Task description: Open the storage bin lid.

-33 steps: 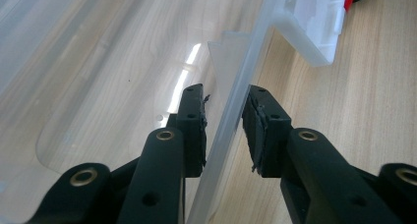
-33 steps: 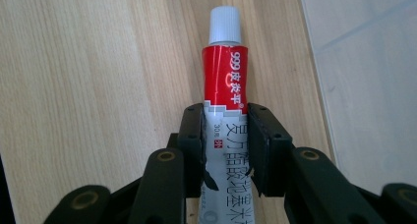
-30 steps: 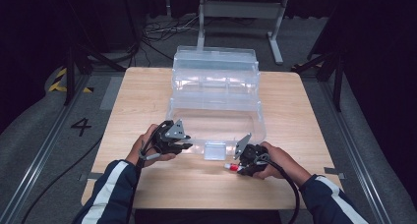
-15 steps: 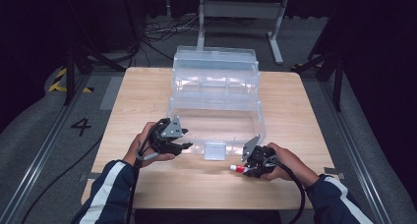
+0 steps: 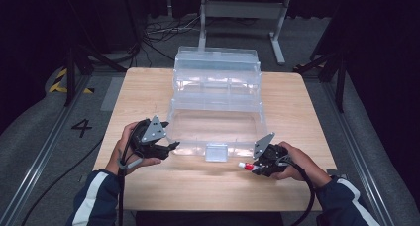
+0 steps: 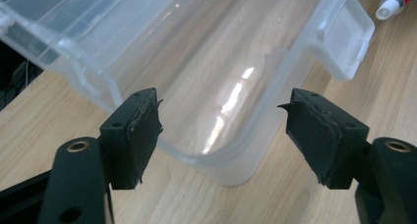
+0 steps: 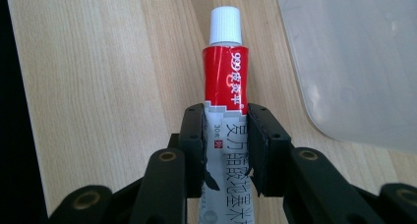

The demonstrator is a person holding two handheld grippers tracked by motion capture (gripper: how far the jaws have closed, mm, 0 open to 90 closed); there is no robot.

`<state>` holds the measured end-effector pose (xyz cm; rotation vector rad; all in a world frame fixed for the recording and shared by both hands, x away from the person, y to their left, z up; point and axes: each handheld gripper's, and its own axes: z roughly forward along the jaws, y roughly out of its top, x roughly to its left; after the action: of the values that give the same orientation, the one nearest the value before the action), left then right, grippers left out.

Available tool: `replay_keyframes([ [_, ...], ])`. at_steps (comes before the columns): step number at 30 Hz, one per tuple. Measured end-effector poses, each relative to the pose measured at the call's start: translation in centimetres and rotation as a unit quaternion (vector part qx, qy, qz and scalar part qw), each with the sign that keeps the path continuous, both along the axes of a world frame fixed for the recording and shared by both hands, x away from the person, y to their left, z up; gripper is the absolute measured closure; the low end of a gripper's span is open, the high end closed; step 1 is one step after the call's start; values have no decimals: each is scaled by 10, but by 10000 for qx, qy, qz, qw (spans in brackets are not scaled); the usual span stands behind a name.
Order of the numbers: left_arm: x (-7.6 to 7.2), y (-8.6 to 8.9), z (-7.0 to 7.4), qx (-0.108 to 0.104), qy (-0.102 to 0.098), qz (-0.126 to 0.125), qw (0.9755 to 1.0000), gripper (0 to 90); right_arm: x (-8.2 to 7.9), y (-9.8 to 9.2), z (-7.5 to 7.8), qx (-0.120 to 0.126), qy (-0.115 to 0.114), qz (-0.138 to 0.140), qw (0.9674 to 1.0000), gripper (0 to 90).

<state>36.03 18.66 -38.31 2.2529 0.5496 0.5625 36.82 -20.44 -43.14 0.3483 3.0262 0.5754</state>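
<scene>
The left gripper [image 5: 171,145] sits left of centre in the lower half of the high view, its jaws parted and holding nothing; they have just been opening. In the left gripper view the two black pads [image 6: 142,123] stand wide apart on either side of the rounded near corner of the clear plastic box [image 6: 206,76], and neither pad presses on it. The left hand [image 5: 130,149] wraps the gripper body from the left, the forearm in a dark sleeve with a white stripe coming up from the bottom left edge of the frame, and the jaws point right toward the box.

The right gripper [image 5: 249,166] lies in the lower right of the high view, clamped on a small tube [image 5: 243,165]. In the right gripper view, at the lower centre of the frame, the pads squeeze the tube [image 7: 225,101] around its grey lower body, while the red upper band and white cap stick out ahead over the wooden table [image 7: 98,86]. The right hand [image 5: 297,162] grips from the right, jaws pointing left, with the tube just in front of the box's near wall and right of its clear latch [image 5: 217,151].

The tube's red band carries "999" and Chinese characters; the grey part shows more Chinese characters and "30". On the grey floor at the left of the high view a "4" [image 5: 81,128] is marked.
</scene>
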Motion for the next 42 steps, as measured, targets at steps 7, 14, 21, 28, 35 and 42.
replay_keyframes([
  [7, -12, 24, -19, 41, 154, 242, 9996, 227, -1, -6, 5, 41, -14, -38, 10000, 708],
  [14, -12, 33, -58, 406, 622, 258, 9969, 258, -3, -9, 10, 97, -48, 3, 9999, 708],
  [21, -14, 49, -85, 434, 999, 466, 9930, 221, -7, -13, 17, 142, -128, 21, 9998, 708],
  [28, -14, 54, -98, 258, 1227, 496, 9909, 184, -16, -14, 37, 290, -318, 188, 9989, 708],
  [35, -11, 62, -105, -138, 1428, 528, 9882, 150, -21, -11, 61, 336, -523, 369, 9974, 708],
  [42, -10, 63, -108, -268, 1380, 561, 9885, 134, -22, -7, 91, 377, -783, 447, 9952, 708],
])
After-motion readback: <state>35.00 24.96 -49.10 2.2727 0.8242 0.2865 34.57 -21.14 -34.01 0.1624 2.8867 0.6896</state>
